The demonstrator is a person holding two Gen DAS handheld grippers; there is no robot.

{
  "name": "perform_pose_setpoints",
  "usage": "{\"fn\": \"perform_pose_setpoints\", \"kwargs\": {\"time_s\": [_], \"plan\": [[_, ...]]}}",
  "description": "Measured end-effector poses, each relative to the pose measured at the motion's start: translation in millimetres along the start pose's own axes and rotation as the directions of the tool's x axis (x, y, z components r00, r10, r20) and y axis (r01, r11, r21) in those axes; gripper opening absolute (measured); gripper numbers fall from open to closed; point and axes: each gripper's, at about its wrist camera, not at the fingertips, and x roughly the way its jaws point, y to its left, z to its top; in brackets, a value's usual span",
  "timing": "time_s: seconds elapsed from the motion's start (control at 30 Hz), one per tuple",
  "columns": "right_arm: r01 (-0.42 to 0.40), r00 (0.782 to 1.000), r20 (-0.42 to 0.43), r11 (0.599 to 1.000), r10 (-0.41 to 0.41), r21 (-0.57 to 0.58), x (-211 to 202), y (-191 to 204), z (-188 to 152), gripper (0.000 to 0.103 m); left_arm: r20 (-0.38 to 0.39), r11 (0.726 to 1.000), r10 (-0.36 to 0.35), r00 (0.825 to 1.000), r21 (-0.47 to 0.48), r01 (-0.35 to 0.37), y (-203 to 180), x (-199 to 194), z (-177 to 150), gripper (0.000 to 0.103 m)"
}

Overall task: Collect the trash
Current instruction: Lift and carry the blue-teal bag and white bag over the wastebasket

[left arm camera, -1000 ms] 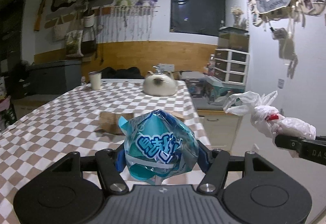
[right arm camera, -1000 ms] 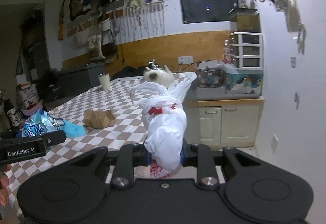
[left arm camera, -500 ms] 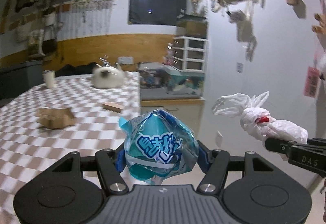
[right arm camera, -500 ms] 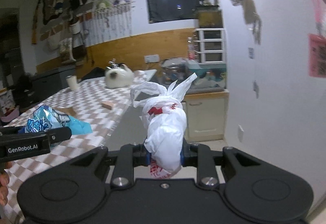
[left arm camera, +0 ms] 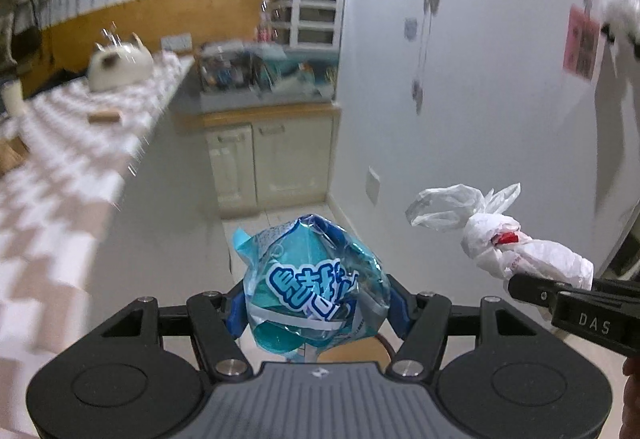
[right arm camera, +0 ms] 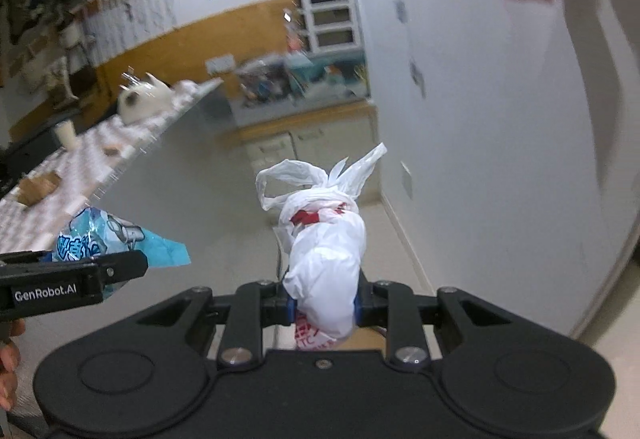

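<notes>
Left claw (left arm camera: 316, 309): I am clamping the blue wrapper (left arm camera: 314, 287) mid-body; light, crinkly, slippery.
Right claw (right arm camera: 324, 305): I am clamping the knotted white bag (right arm camera: 326, 255) low; soft, light.
Location: both in the air, off the table (left arm camera: 60, 175) edge.

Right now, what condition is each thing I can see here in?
Left gripper: shut on the blue snack wrapper.
Blue snack wrapper: crumpled, held off the table.
Right gripper: shut on the white plastic bag.
White plastic bag: knotted shut, held up.
Cupboard doors: closed.

Ahead-left of the fingers we see a checkered tablecloth table (left arm camera: 60, 175) bearing what may be a cat (left arm camera: 120, 65); cream cabinets (left arm camera: 272, 159) stand ahead.
</notes>
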Motion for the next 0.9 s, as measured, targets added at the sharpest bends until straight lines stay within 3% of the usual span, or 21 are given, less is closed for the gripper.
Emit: {"fn": "perform_pose_setpoints", "kwargs": {"time_s": [0.33,0.7,0.9], "plan": [[0.062,0.981,-0.19,0.993,-0.042,0.101,72.0,-30.6,-63.1,0.026,-0.171,0.999,-0.026,0.985,-0.028,0.022,6.1,86.3,-48.6,0.065],[0.172,0.929,-0.363,0.948,-0.067,0.267,166.4,-51.9,-132.2,0.026,-0.337,0.997,-0.022,0.941,-0.073,-0.003,32.5,188.6,-104.1,0.065],[0.176,0.899,-0.438,0.915,0.001,0.364,216.6,-62.0,-167.4,0.026,-0.418,0.996,-0.034,0.908,-0.094,-0.005,41.2,241.9,-138.4,0.065]]}}
